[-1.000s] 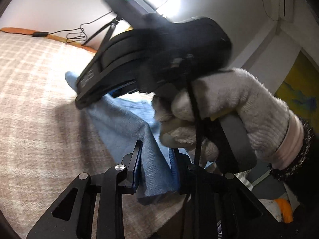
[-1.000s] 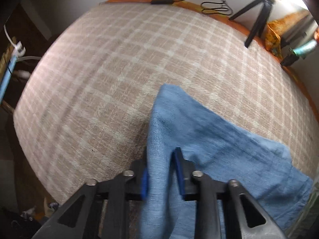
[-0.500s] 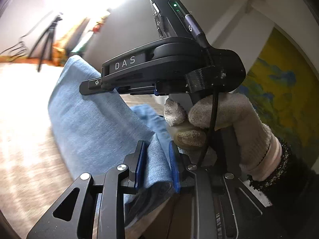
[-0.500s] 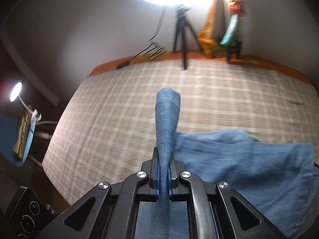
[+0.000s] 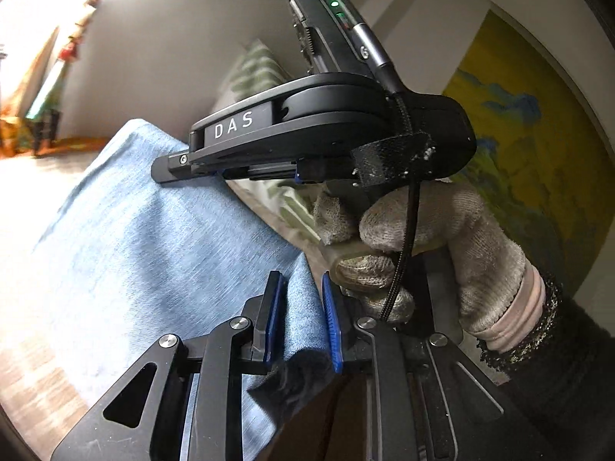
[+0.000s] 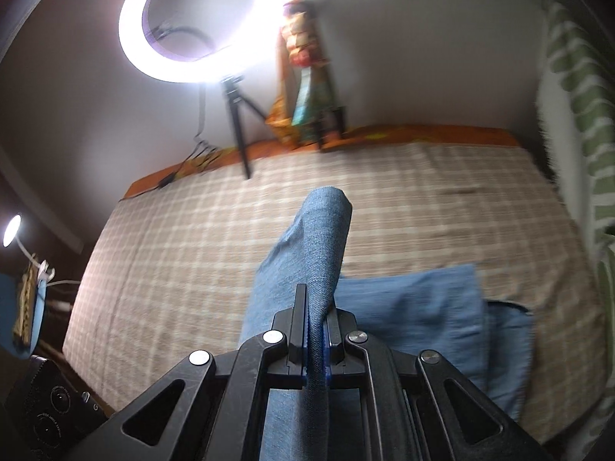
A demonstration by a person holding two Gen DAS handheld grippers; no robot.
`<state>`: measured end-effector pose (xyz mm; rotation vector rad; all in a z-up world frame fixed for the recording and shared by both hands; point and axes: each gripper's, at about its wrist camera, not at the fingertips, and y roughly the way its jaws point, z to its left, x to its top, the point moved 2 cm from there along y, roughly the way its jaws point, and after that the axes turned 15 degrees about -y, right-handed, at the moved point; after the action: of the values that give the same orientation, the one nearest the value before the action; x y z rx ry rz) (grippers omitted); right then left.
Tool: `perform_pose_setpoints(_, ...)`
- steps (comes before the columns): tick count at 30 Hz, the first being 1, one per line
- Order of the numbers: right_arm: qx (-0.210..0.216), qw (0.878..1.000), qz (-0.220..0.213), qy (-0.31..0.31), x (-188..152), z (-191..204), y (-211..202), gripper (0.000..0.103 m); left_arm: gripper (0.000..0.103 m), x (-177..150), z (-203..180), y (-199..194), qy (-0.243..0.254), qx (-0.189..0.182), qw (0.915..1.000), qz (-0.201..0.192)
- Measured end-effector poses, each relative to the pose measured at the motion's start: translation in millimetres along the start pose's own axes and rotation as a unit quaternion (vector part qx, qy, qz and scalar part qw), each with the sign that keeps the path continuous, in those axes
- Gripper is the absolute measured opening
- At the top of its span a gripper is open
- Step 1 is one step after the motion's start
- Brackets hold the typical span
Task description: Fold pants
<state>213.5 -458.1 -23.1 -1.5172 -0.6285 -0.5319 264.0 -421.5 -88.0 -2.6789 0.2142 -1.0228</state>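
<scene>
While both grippers clamp: one pants (image 6: 307,261).

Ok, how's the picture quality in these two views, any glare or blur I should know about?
Right wrist view: the ring light blows out to white and the checked bedspread is smeared by motion, but the right tongs and the pants are sharp. Left wrist view: the upper left corner is washed out by glare; the left tongs are crisp.
</scene>
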Motion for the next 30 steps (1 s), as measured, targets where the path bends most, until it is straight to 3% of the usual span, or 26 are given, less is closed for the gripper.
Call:
perform_pose_setpoints(4, -0.023, 0.999, -0.004, 0.029, -13.7, -42.5, -6.6, 0.002, 0.019, 2.8, -1.3, 24.9, 0.001, -0.012, 0.9989, 0.046)
perform_pose_setpoints(10, -0.028, 0.997, 0.009, 0.077, -47.6, -100.3, 7.5, 0.002, 0.021, 12.3, 14.4, 7.6, 0.01, 0.01, 0.9989, 0.044)
perform_pose_setpoints(19, -0.025, 0.996, 0.011, 0.087, -65.1, -126.3, 28.4, 0.002, 0.025, -21.6, 52.5, -18.4, 0.011, 0.113, 0.9922, 0.05)
perform_pose_setpoints(30, -0.035, 0.994, 0.03, 0.096, -87.3, -155.6, 56.1, 0.002, 0.033, -35.3, 62.6, 22.9, 0.026, 0.139, 0.9855, 0.093)
